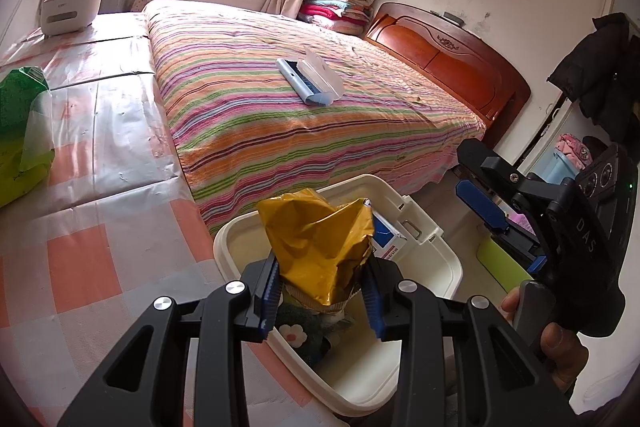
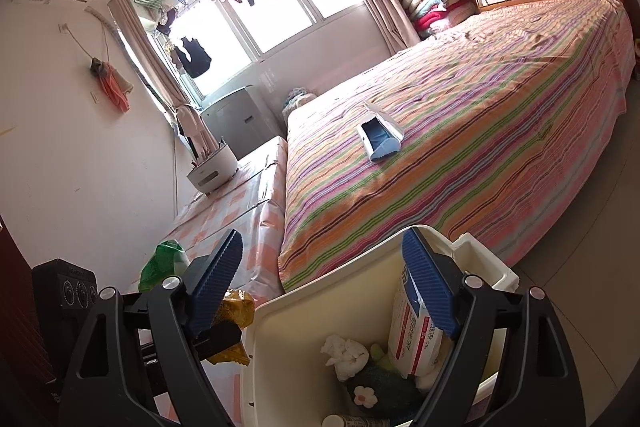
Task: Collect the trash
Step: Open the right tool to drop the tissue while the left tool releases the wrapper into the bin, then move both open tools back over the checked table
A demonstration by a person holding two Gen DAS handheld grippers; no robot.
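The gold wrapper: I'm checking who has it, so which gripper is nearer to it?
Left. The left gripper has its jaws closed on the gold wrapper above the white bin. The right gripper stands beside it, open over the bin, not touching.

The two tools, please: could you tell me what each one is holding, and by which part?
The left tool grips the crumpled gold wrapper by its lower end, above the white bin. The right tool holds nothing.

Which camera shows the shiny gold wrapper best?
The left wrist view: the gold wrapper fills the middle, pinched in the left gripper above the white bin. The right wrist view shows only a scrap behind a finger.
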